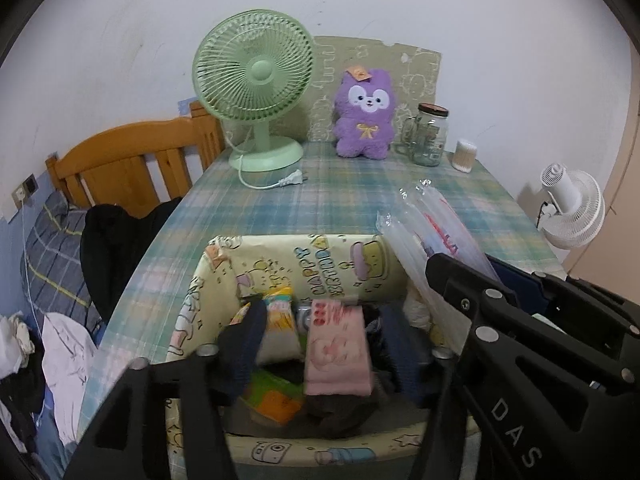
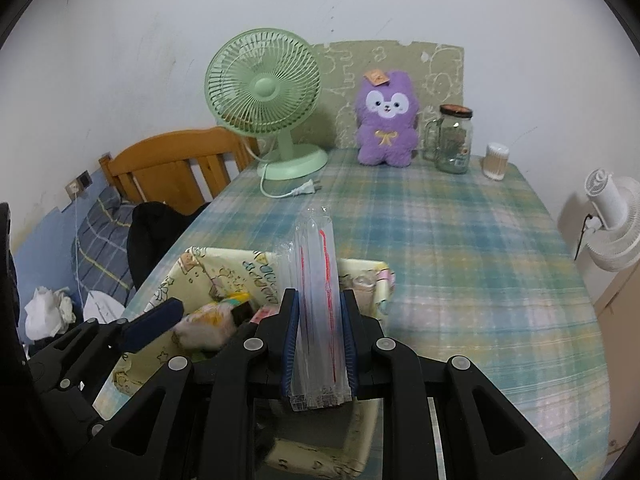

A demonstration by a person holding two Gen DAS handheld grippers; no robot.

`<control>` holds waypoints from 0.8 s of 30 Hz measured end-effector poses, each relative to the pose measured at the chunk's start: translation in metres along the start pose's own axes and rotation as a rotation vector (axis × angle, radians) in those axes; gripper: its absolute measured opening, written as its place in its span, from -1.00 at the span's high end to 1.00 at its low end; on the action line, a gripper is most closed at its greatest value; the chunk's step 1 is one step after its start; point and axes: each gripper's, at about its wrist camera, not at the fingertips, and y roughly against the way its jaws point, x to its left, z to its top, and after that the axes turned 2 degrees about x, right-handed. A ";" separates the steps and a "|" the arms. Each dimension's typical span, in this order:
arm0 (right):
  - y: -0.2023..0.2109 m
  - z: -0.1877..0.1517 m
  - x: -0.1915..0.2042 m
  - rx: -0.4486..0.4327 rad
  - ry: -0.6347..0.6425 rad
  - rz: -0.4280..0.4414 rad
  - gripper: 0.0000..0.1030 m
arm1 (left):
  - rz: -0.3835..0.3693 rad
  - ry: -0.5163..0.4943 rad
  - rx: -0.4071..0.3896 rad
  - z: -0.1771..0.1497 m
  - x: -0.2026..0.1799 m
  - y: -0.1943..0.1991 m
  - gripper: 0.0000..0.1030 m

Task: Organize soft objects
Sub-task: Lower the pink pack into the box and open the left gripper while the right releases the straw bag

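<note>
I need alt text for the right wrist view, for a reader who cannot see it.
The right gripper clamps a clear plastic packet with red lines upright above a yellow cartoon-print fabric box on a plaid tablecloth. Behind stand a green fan, a purple plush toy and a glass jar.

Storage box [image 1: 320,268]: near wall cut by frame bottom, contents motion-blurred. Pink soft item [image 1: 338,350] smeared, print illegible. Clear packet [image 2: 320,300]: contents unreadable.

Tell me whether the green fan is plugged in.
Unplugged. The green fan has its plug lying loose on the checked tablecloth, cord curled beside the base.
</note>
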 end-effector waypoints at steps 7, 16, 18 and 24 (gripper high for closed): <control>-0.017 -0.007 0.007 0.025 -0.008 0.035 0.55 | 0.015 0.003 0.024 -0.008 0.010 -0.010 -0.34; -0.035 -0.009 0.004 0.046 -0.027 0.030 0.01 | 0.010 -0.013 0.050 -0.011 0.011 -0.021 -0.38; -0.033 -0.011 0.002 0.048 -0.032 0.038 -0.25 | 0.002 -0.014 0.053 -0.011 0.010 -0.022 -0.40; -0.025 -0.012 0.000 0.042 -0.036 0.043 -0.41 | 0.007 -0.014 0.021 -0.011 0.005 -0.014 -0.61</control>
